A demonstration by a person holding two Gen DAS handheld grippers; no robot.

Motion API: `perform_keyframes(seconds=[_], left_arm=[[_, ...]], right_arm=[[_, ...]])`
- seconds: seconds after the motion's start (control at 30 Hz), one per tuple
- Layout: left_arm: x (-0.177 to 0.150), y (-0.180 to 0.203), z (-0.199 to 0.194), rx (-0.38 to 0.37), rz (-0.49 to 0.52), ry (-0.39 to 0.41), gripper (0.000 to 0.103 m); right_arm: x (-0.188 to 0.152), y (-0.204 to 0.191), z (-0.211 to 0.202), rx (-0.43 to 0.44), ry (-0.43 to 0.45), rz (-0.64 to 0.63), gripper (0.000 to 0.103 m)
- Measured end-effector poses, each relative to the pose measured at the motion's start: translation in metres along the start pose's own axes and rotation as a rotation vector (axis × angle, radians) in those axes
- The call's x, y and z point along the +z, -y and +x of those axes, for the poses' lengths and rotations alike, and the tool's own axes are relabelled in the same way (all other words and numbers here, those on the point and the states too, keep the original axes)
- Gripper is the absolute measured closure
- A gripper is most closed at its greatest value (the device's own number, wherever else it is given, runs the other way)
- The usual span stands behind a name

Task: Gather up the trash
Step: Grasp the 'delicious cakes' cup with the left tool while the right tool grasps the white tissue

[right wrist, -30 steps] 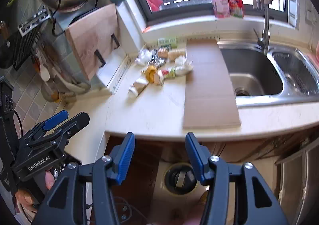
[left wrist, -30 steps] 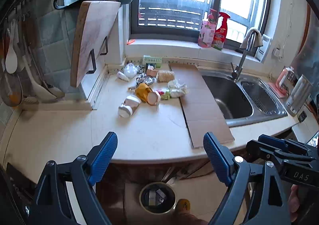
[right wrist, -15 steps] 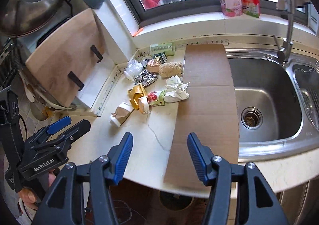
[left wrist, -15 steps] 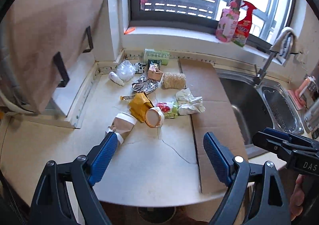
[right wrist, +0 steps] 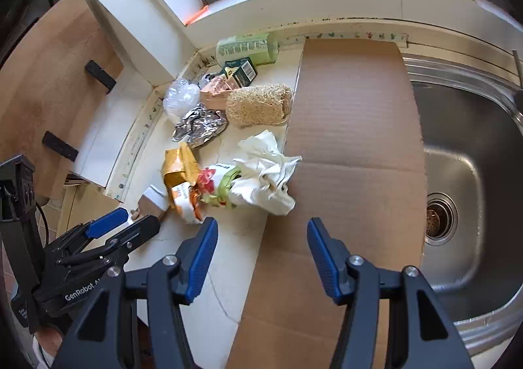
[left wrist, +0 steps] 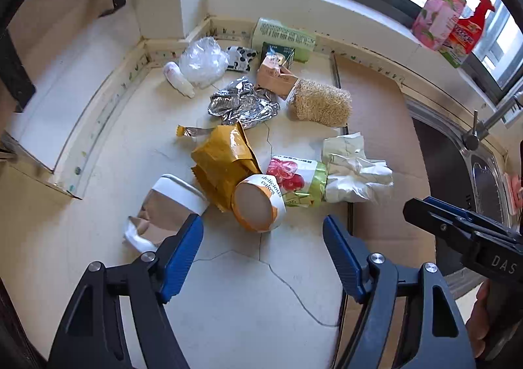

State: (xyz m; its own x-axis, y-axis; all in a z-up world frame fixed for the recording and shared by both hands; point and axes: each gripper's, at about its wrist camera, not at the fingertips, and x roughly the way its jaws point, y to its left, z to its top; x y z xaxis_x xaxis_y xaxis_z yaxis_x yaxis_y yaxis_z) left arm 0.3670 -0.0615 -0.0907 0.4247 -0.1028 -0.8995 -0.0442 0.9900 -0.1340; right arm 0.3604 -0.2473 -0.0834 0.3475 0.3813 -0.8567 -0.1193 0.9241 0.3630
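The left gripper (left wrist: 263, 231) hangs with jaws wide apart and empty, just short of a tipped cake cup (left wrist: 259, 204) and a crushed paper cup (left wrist: 170, 205) at the near edge of the trash heap on the counter (left wrist: 228, 303). The right gripper (right wrist: 261, 235), equally wide and empty, hangs above cardboard (right wrist: 353, 146) beside crumpled white paper (right wrist: 268, 173). Risk, as I judge it: the round cup may roll away if only one finger touches it, and light wrappers like the yellow bag (left wrist: 222, 159) could slip or scatter

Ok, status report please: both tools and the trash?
Left tool open, empty. Right tool open, empty. Trash pile on counter, untouched. Nearest: paper cup. Path clear.
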Motion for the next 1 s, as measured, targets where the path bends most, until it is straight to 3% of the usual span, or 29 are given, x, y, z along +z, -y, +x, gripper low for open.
perform_keyframes(seconds=[0.4,0.57,0.8,1.0], left_arm=[[0.015,0.0,0.047,0.06,-0.067,-0.073,0.038],[0.017,0.002,0.057,0.063,-0.074,-0.088,0.043],[0.015,-0.002,0.068,0.064,-0.102,-0.125,0.075],[0.009,-0.008,0.062,0.054,-0.116,-0.096,0.08]], right_arm=[[0.025,0.023,0.057,0.064,-0.098,0.065,0.046],[0.028,0.024,0.063,0.087,-0.105,0.064,0.046],[0.029,0.022,0.07,0.175,-0.137,0.068,0.072],[0.025,0.016,0.066,0.175,-0.111,0.039,0.079]])
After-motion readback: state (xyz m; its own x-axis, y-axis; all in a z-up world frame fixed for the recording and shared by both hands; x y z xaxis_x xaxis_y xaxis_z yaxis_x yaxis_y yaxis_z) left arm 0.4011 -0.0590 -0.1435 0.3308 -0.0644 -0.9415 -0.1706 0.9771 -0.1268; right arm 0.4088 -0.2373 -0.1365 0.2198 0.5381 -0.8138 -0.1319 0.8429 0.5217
